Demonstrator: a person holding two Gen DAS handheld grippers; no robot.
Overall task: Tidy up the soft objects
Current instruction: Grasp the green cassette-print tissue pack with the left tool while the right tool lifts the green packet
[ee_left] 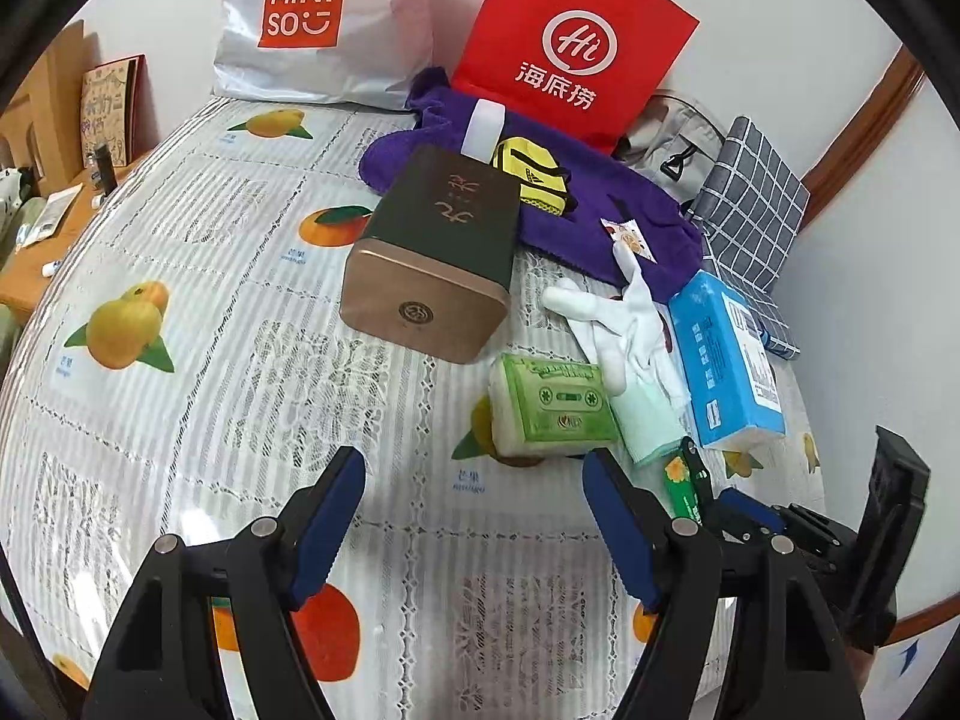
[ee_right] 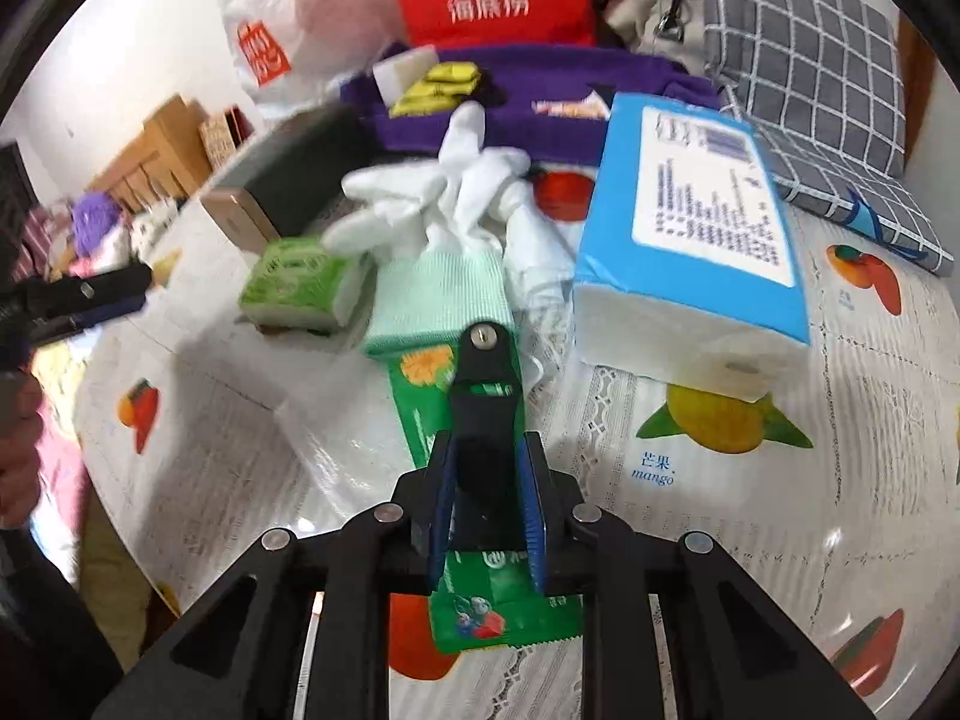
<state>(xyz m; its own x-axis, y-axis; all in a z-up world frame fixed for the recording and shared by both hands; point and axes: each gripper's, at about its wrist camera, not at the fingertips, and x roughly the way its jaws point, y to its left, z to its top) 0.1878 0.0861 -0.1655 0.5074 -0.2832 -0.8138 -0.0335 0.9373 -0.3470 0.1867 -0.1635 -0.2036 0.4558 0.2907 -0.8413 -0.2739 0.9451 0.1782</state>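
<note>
Risk: the right claw (ee_right: 486, 516) has only a narrow pinch on the slick green packet (ee_right: 501, 606), which may slip or twist out, or snag the white glove (ee_right: 456, 198).
Packet: lower centre of right view, between the pads, gripped.
Left claw (ee_left: 474, 534): wide, empty, above the tabletop (ee_left: 198, 312); green tissue pack (ee_left: 555, 411) just ahead.

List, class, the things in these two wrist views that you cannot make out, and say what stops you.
- Purple towel: left view, far part hidden by the red bag.
- Print on the blue tissue pack: right view, blurred.
- Green packet: right view, its middle is covered by the right tool and a black clip.
- Backpack: left view, mostly behind the red bag.
</note>
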